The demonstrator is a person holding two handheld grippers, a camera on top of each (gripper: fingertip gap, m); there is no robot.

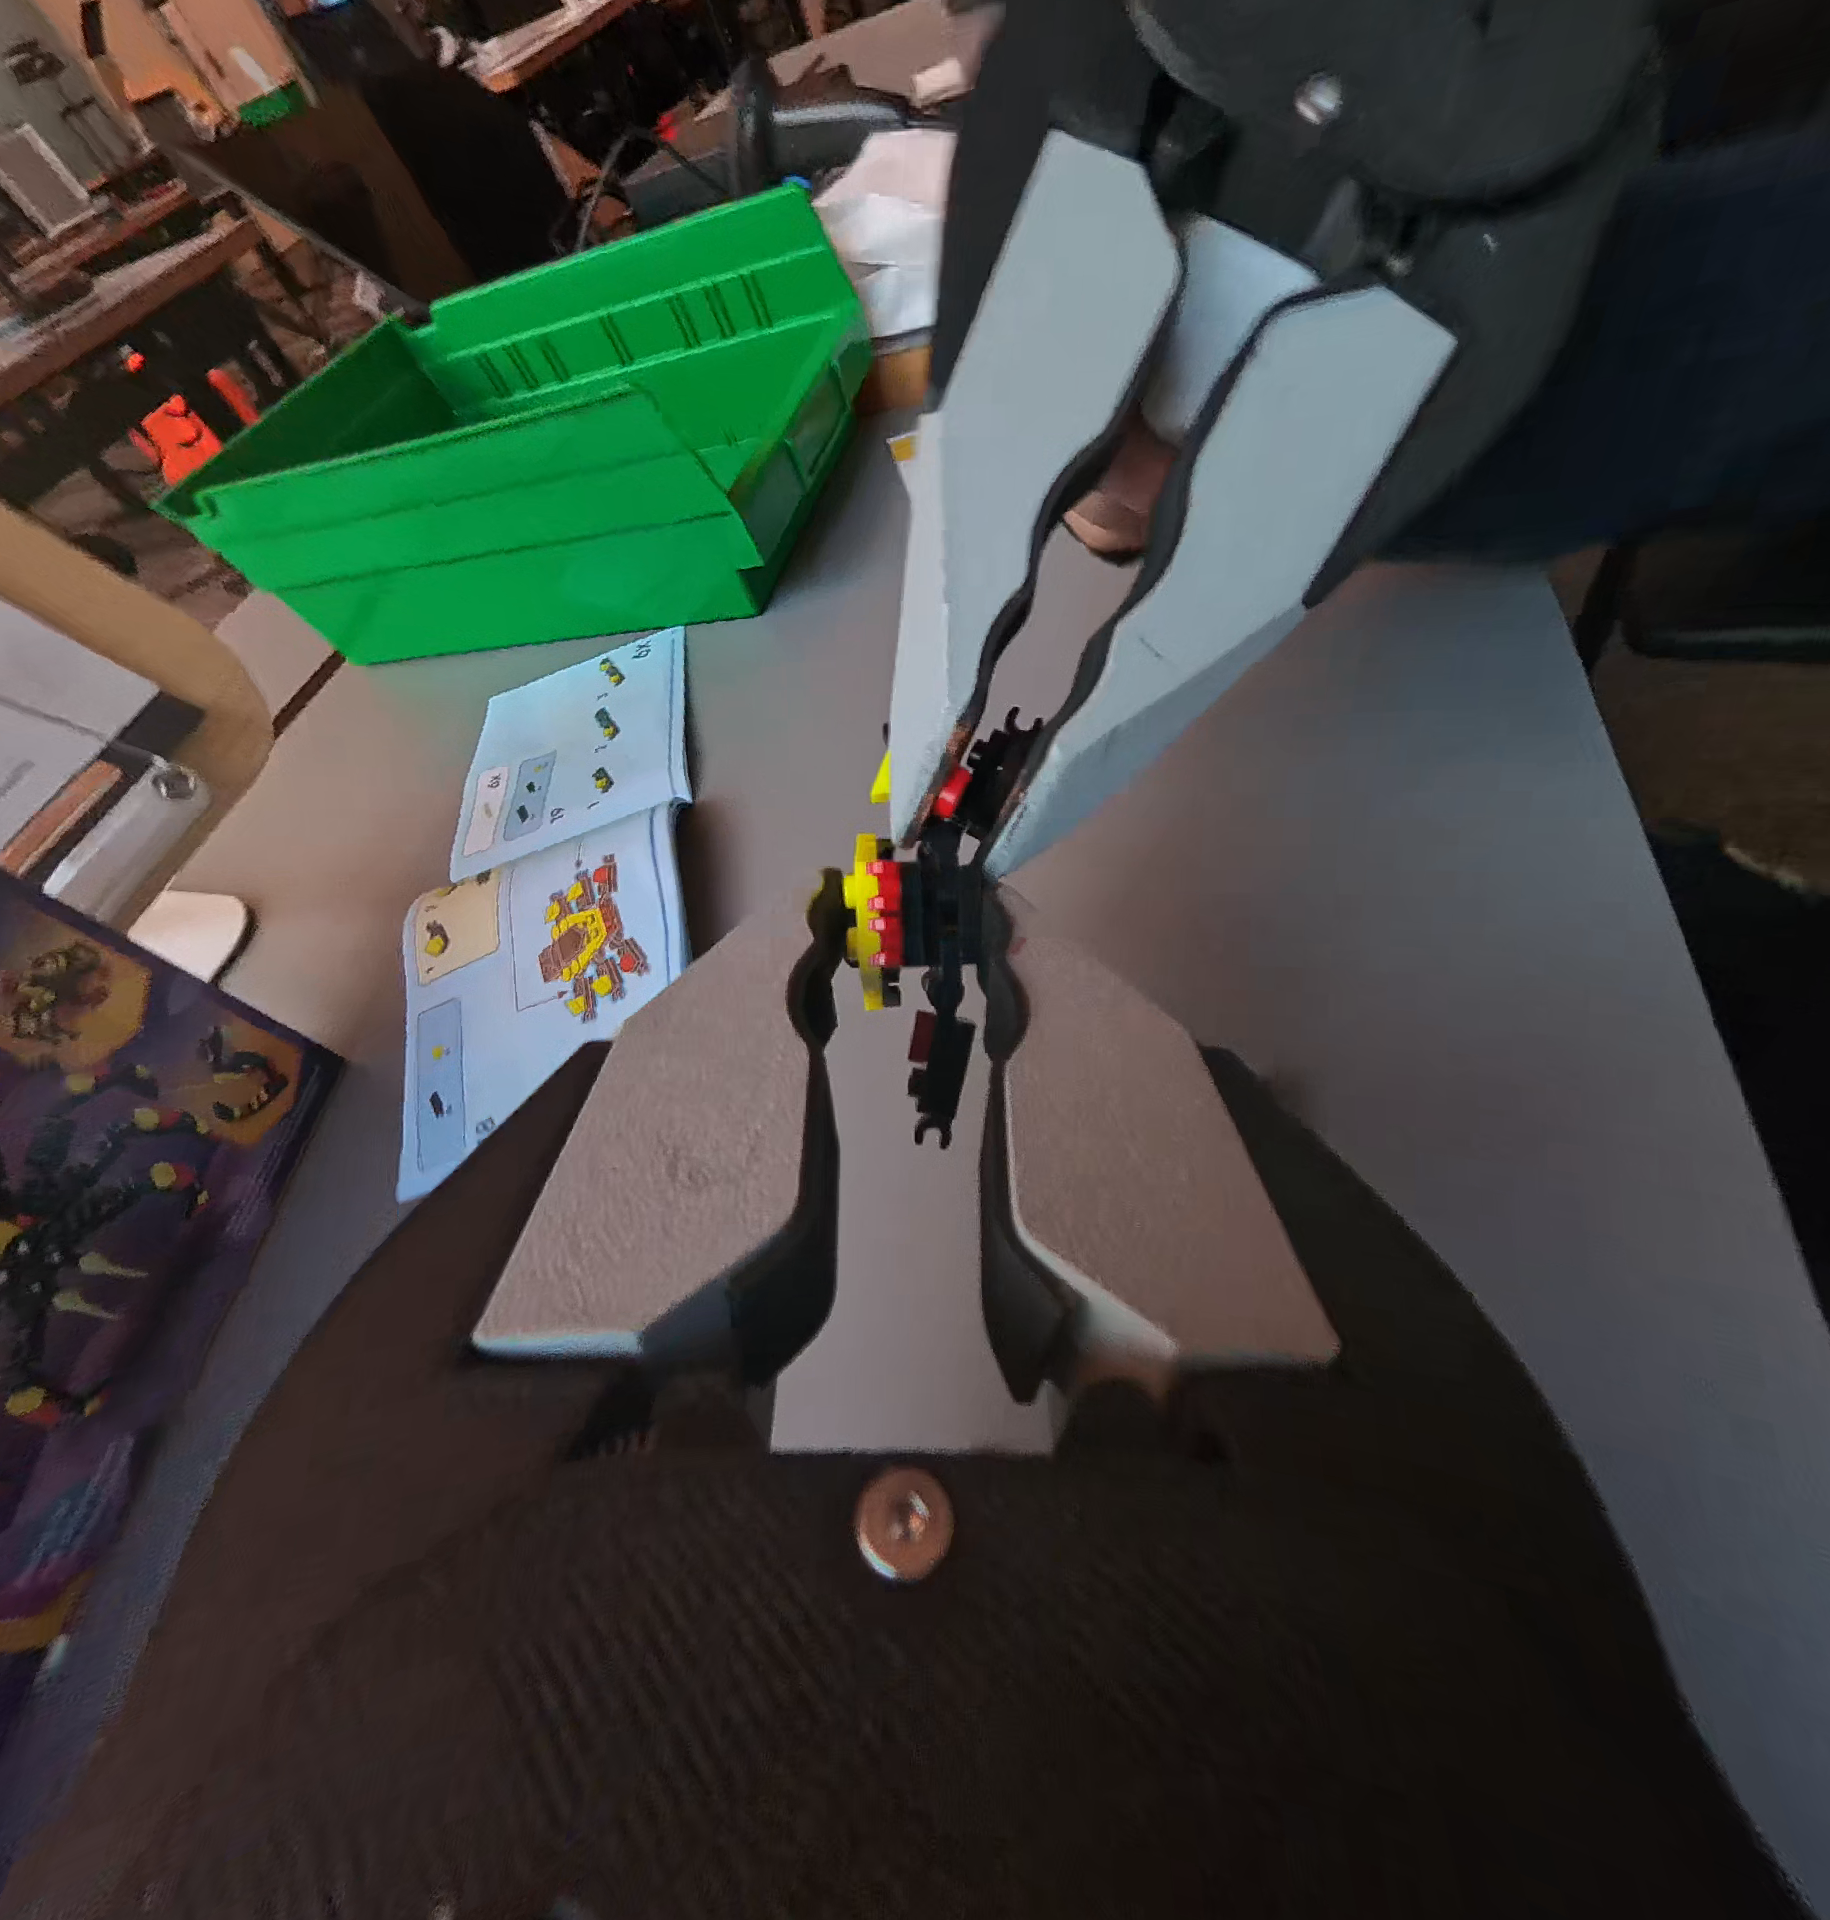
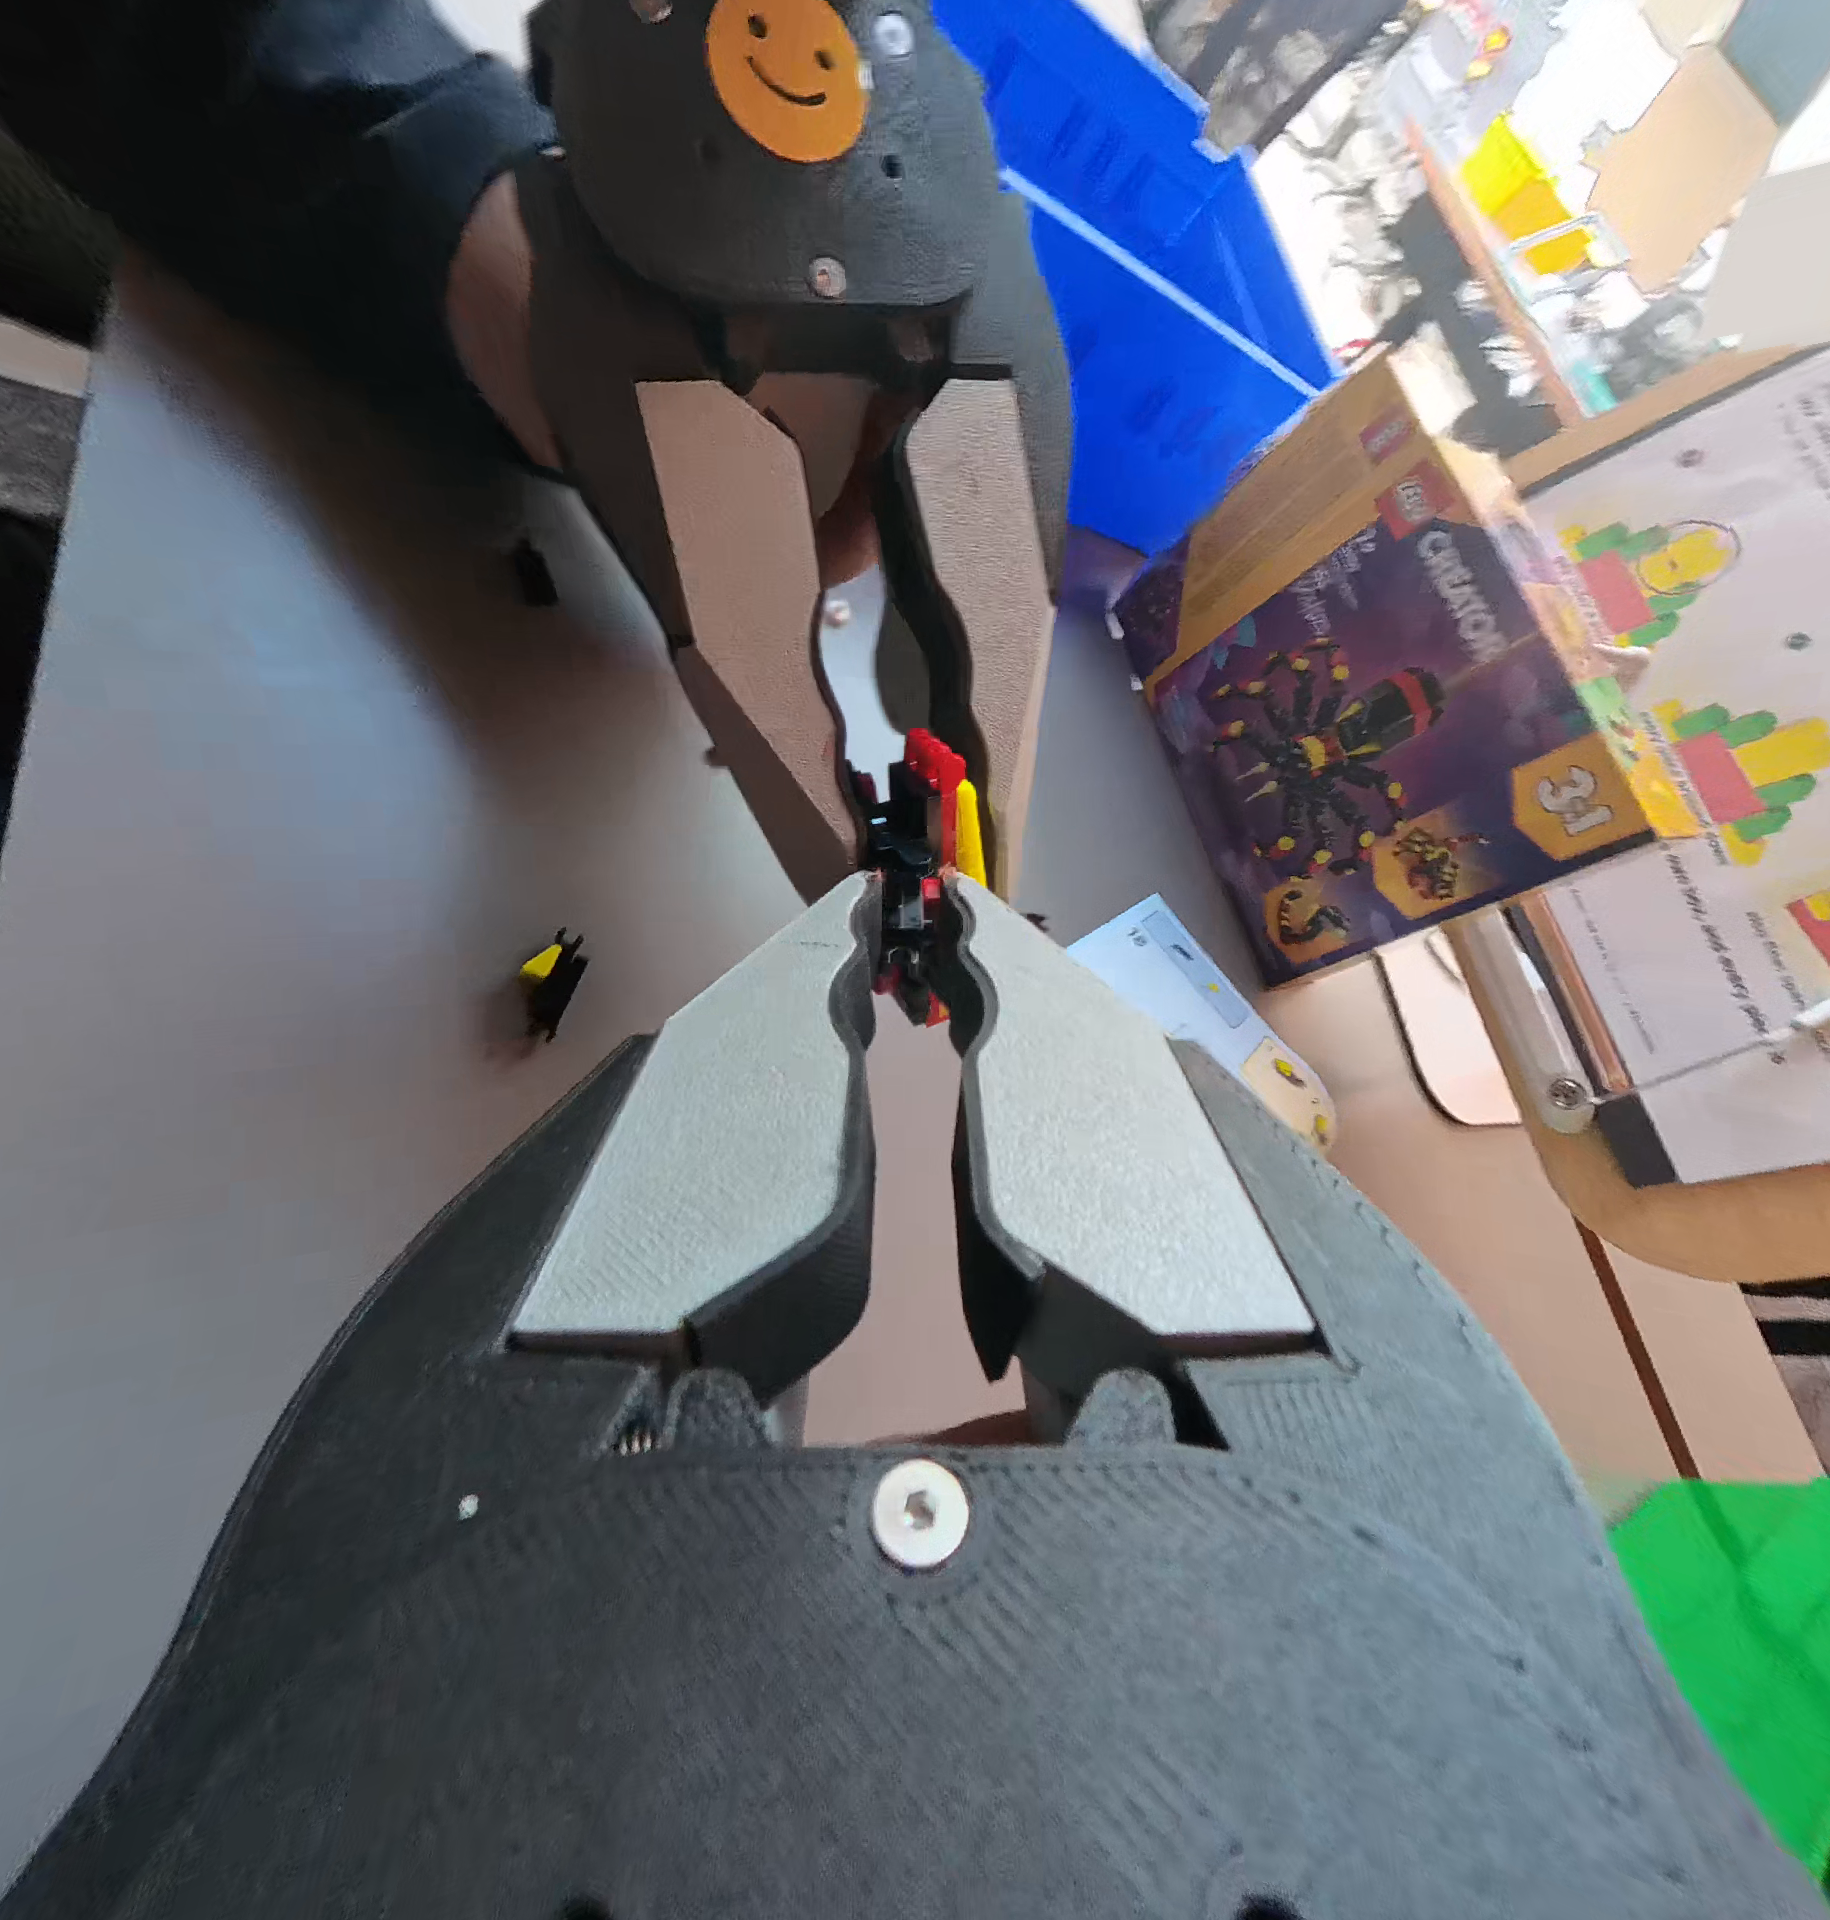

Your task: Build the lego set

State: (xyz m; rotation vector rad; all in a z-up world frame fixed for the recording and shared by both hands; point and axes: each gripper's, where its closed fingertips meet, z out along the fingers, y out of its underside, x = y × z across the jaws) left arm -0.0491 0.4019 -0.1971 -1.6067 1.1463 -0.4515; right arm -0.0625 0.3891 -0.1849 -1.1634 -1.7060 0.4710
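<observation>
My left gripper (image 1: pixel 906 935) is shut on a small lego model (image 1: pixel 885 920) of yellow, red and black bricks and holds it above the grey table (image 1: pixel 1306 935). A black jointed limb (image 1: pixel 937 1081) hangs from the model between my fingers. My right gripper (image 1: pixel 955 840) comes in from the far side, tip to tip with the left, shut on a black and red piece (image 1: pixel 978 774). In the right wrist view my right gripper (image 2: pixel 909 896) grips that piece (image 2: pixel 911 935), and the left gripper (image 2: pixel 921 862) holds the model (image 2: pixel 932 784). I cannot tell whether piece and model are joined.
A green bin (image 1: pixel 537 468) stands at the back of the table, with an open instruction booklet (image 1: pixel 558 883) in front of it. The purple lego box (image 2: pixel 1389 727) stands beside the booklet. A loose yellow and black piece (image 2: pixel 552 971) lies on the table. A blue bin (image 2: pixel 1129 260) stands farther off. My left and right fingertips are right by each other.
</observation>
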